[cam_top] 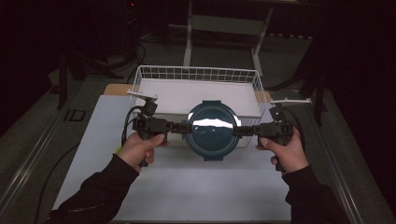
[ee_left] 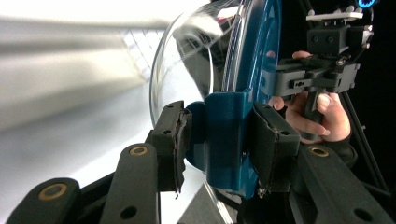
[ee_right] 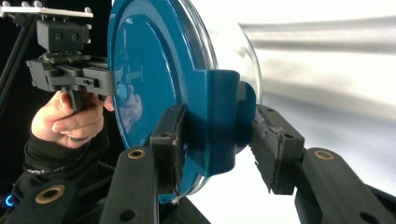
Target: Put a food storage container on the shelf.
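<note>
While both tools, left tool (cam_top: 180, 127) and right tool (cam_top: 243, 131), clamp the lidded bowl's (cam_top: 211, 130) side clips, keep it level toward the basket (cam_top: 196, 73) at 12 o'clock.

both hands come in from the bottom of the high view in dark sleeves, left hand (cam_top: 140, 148) and right hand (cam_top: 282, 151) each wrapped round a gripper handle, forearms angled inward so the two grippers point level at each other. the left gripper (cam_top: 183, 127) has its jaws partway closed and clamped on the blue side latch (ee_left: 224, 135) of a round lidded container (cam_top: 211, 129), one pad on each face of the latch. the right gripper (cam_top: 237, 131) mirrors it from the far side, jaws pinching the opposite latch (ee_right: 219, 121), cables trailing back by the wrists.
</note>
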Available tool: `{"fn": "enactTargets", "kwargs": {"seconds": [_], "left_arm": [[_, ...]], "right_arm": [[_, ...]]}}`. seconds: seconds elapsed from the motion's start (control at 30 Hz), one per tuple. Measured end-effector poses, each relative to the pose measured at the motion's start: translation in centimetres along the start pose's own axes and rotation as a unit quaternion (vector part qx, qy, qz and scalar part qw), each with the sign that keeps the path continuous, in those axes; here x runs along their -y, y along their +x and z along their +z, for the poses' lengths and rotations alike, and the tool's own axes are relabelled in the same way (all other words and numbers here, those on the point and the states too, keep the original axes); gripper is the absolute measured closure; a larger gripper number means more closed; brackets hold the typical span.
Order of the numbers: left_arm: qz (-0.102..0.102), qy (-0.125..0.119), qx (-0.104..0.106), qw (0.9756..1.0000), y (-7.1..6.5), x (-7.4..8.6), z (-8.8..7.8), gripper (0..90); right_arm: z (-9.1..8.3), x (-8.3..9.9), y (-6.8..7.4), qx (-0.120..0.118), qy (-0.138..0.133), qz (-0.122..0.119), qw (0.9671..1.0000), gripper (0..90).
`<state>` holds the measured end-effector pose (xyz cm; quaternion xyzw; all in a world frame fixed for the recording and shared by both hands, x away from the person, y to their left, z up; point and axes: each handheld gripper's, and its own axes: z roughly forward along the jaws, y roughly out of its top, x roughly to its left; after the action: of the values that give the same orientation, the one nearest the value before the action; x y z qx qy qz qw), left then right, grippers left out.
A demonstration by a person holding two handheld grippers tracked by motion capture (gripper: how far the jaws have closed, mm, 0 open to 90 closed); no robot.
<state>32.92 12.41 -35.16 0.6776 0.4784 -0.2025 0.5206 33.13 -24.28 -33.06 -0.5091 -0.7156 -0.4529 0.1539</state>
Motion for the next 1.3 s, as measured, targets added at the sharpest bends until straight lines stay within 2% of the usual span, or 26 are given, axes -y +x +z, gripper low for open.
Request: {"fn": "enactTargets", "kwargs": {"seconds": [0.17, 0.4, 0.67, 0.83, 0.97, 1.13, 1.17, 1.3], "left_arm": [[0.006, -0.009, 0.000, 0.9999, 0.1, -2.1, -0.7, 57.3], [0.003, -0.014, -0.001, 0.9999, 0.8, -4.6, -1.2, 57.1], [-0.007, -0.026, -0.015, 0.9995, 1.9, -6.8, -1.3, 56.7], [-0.015, -0.036, -0.025, 0.9989, 2.6, -7.5, -1.2, 56.4], [-0.015, -0.039, -0.027, 0.9988, 2.6, -7.8, -1.2, 56.3], [-0.035, -0.038, -0.017, 0.9985, 3.2, -8.5, -1.0, 56.2], [-0.046, -0.038, -0.013, 0.9981, 3.5, -8.7, -0.8, 56.0], [-0.052, -0.038, -0.015, 0.9978, 3.6, -9.0, -0.5, 55.3]], "right_arm": [[0.1, -2.1, 0.7, 0.002, -0.008, -0.003, 1.0000, 55.5], [0.7, -4.7, 1.0, 0.007, -0.011, -0.002, 0.9999, 55.4], [1.8, -6.9, 0.7, 0.014, -0.015, 0.016, 0.9997, 55.3], [2.4, -8.0, 0.8, 0.030, -0.017, 0.020, 0.9992, 55.3], [2.5, -8.4, 0.7, 0.028, -0.016, 0.027, 0.9991, 55.4], [2.7, -9.0, 0.1, 0.022, -0.010, 0.052, 0.9984, 54.7], [2.7, -9.1, 0.1, 0.021, -0.008, 0.054, 0.9983, 54.5], [2.9, -9.5, -0.8, 0.010, 0.001, 0.074, 0.9972, 53.4]]}}
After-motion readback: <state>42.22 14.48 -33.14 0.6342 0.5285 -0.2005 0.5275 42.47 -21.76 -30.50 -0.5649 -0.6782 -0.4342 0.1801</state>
